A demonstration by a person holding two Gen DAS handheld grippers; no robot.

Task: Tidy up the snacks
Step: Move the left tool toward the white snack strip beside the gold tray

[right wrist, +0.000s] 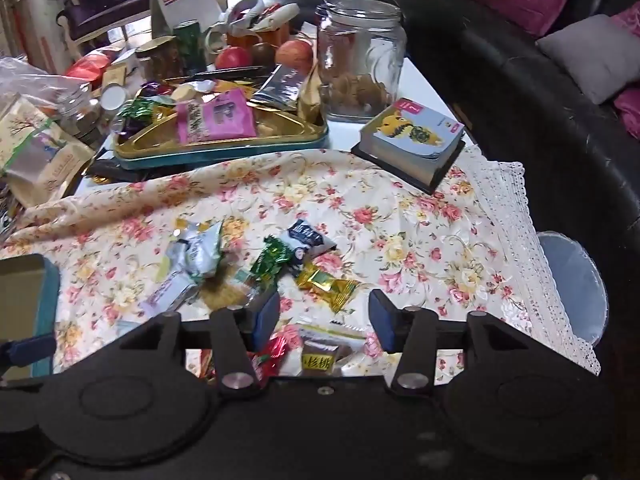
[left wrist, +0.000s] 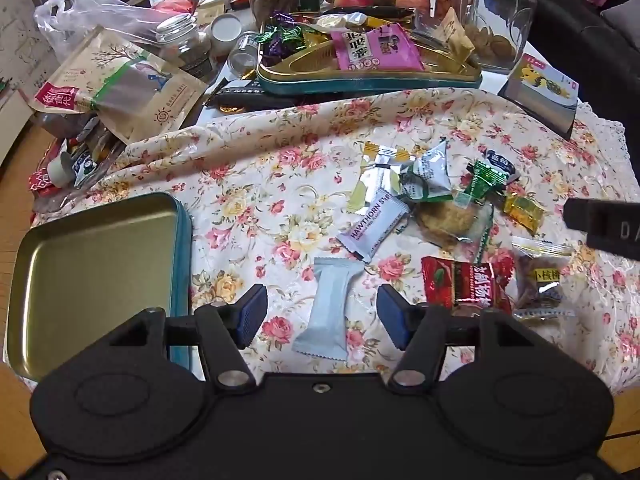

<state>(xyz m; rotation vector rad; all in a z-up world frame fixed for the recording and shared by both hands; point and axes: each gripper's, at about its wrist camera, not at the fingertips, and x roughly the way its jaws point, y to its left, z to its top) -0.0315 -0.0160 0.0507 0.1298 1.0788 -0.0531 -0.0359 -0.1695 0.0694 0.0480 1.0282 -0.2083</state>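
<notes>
Barely begun: the empty tin tray sits leftmost. Right of the tray, the left gripper gapes around a pale blue packet without pinching it; farther right, the snack pile lies unsorted, the right gripper wide above it, empty.

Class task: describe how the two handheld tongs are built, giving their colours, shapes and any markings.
Both the left tongs and right tongs are matte black plastic, with two hinged fingers on silver pivot bolts, blue ribbed pads and round embossed discs on the body. No cables or sleeves show.
</notes>
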